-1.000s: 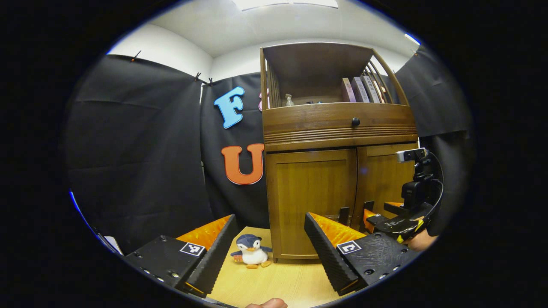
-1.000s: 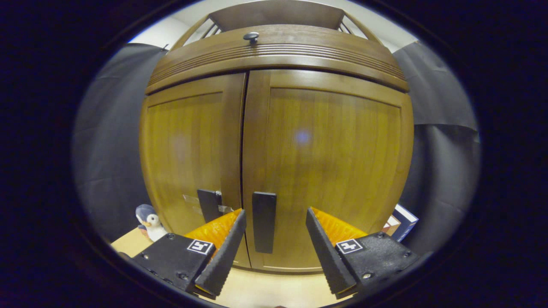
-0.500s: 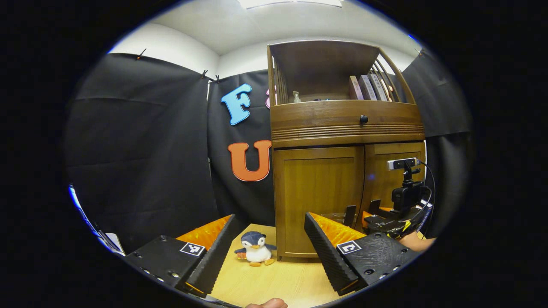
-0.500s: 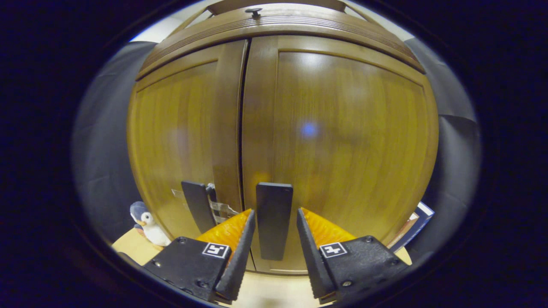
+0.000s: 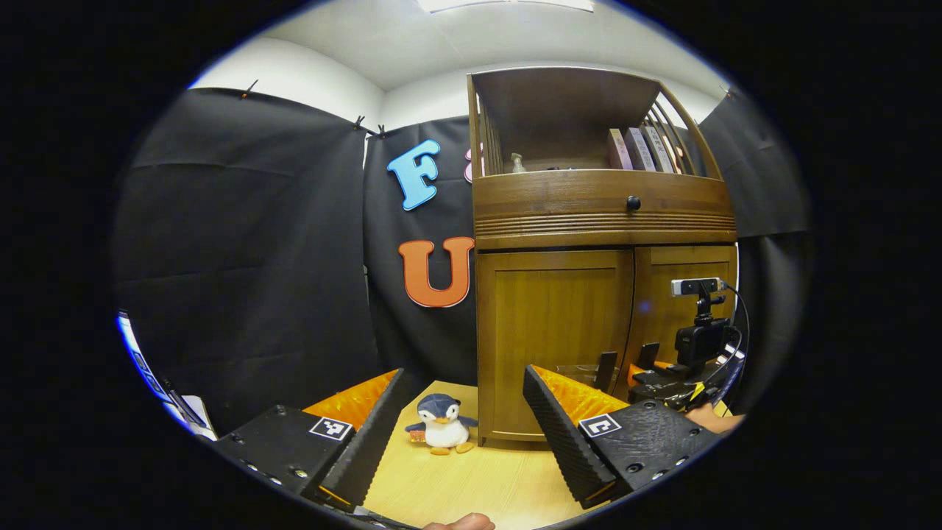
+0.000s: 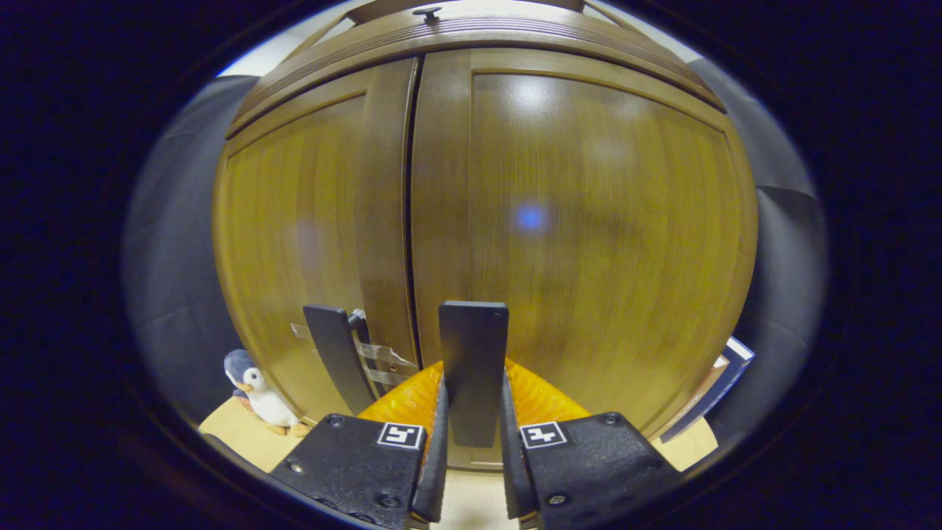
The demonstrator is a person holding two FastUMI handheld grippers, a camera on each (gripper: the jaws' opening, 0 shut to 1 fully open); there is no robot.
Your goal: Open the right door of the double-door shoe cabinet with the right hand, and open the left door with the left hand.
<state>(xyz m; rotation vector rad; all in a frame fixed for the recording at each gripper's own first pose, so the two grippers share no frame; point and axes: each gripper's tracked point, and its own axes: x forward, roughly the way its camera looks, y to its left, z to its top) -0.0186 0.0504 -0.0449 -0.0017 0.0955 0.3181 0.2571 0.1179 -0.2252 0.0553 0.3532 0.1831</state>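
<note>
Okay, my right gripper [image 6: 471, 442] has both fingers clamped on the right door handle [image 6: 472, 353], a dark upright bar at the inner edge of the right door [image 6: 589, 221]. The fingers [image 6: 438, 442] press on its lower part from either side. The right door sits flush with the left door [image 6: 302, 228]; the seam between them is closed from top to bottom. The left door handle [image 6: 333, 353] stands just beside the seam on its own door, free, with some clear tape next to it.

My left gripper [image 5: 464, 430] is spread wide with nothing between its fingers, hanging well back from the shoe cabinet [image 5: 603, 221] over the light wood floor [image 5: 471, 486]. From the left gripper view I see the cabinet standing against the black cloth, both lower doors shut, a drawer with a round knob [image 5: 633, 202] above them, and an open shelf on top with a few books [image 5: 640, 147] and a small bottle [image 5: 517, 162]. The right gripper [image 5: 647, 368] shows there too, low at the cabinet front, with a hand [image 5: 710, 421] behind it.

A toy penguin [image 5: 443, 433] sits on the floor just beside the cabinet's left corner. In the right gripper view a book [image 6: 710, 390] leans near the cabinet's right side.
</note>
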